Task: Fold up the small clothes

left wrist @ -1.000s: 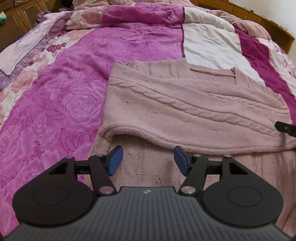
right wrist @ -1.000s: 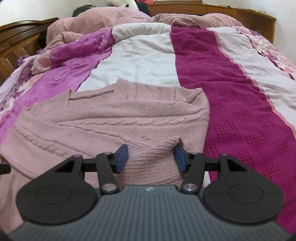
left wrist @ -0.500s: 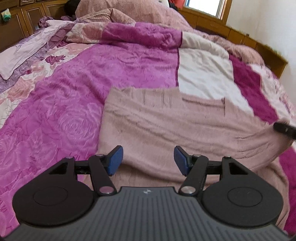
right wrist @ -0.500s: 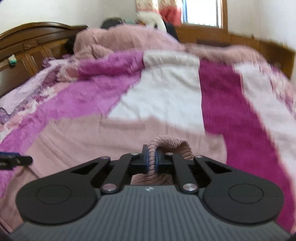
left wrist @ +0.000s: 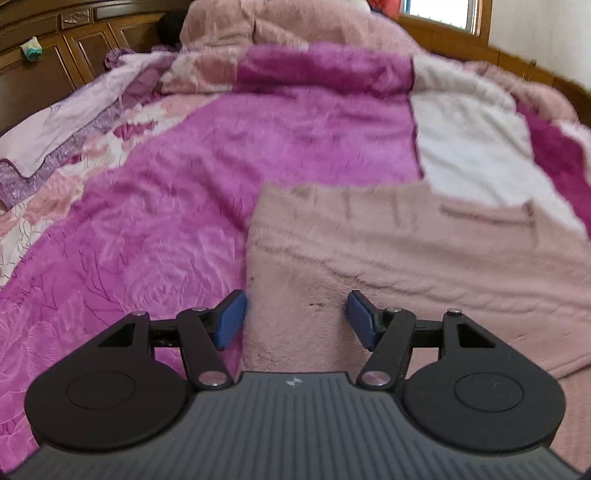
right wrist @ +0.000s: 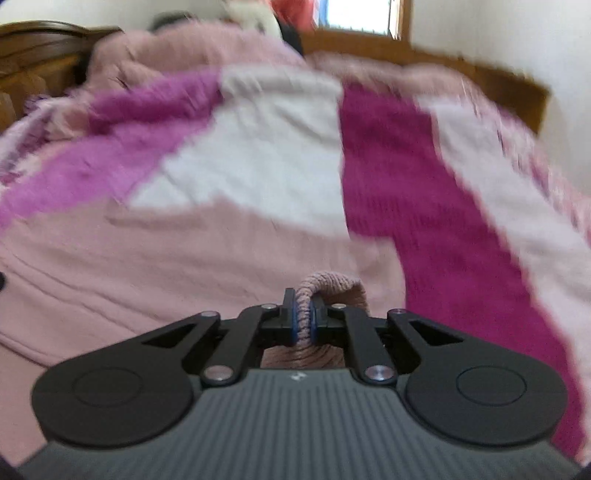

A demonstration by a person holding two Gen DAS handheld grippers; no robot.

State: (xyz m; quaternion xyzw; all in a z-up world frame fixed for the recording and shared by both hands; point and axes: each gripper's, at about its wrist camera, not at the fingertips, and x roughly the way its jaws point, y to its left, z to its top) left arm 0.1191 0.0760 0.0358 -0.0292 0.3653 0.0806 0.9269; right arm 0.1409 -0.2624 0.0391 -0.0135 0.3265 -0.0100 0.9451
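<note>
A dusty-pink knitted sweater (left wrist: 424,258) lies partly folded on the bed. In the left wrist view my left gripper (left wrist: 295,319) stands open over the sweater's left edge; its blue pads (left wrist: 231,319) touch nothing that I can make out. In the right wrist view the same sweater (right wrist: 166,258) spreads to the left, blurred. My right gripper (right wrist: 303,319) is shut on a bunched fold of the sweater's knit, which loops up over the pads and is lifted off the rest of the garment.
The bed is covered by a quilt (left wrist: 258,155) in magenta, white and dark pink panels. Rumpled pink bedding (left wrist: 295,29) is heaped at the head. Wooden cabinets (left wrist: 55,55) stand at the far left, a wooden bed frame (right wrist: 498,81) and a window at the back.
My right gripper closed on a fold of the sweater and lifted it. The left gripper stayed open and moved to the sweater's left edge. Both views tilted up toward the head of the bed.
</note>
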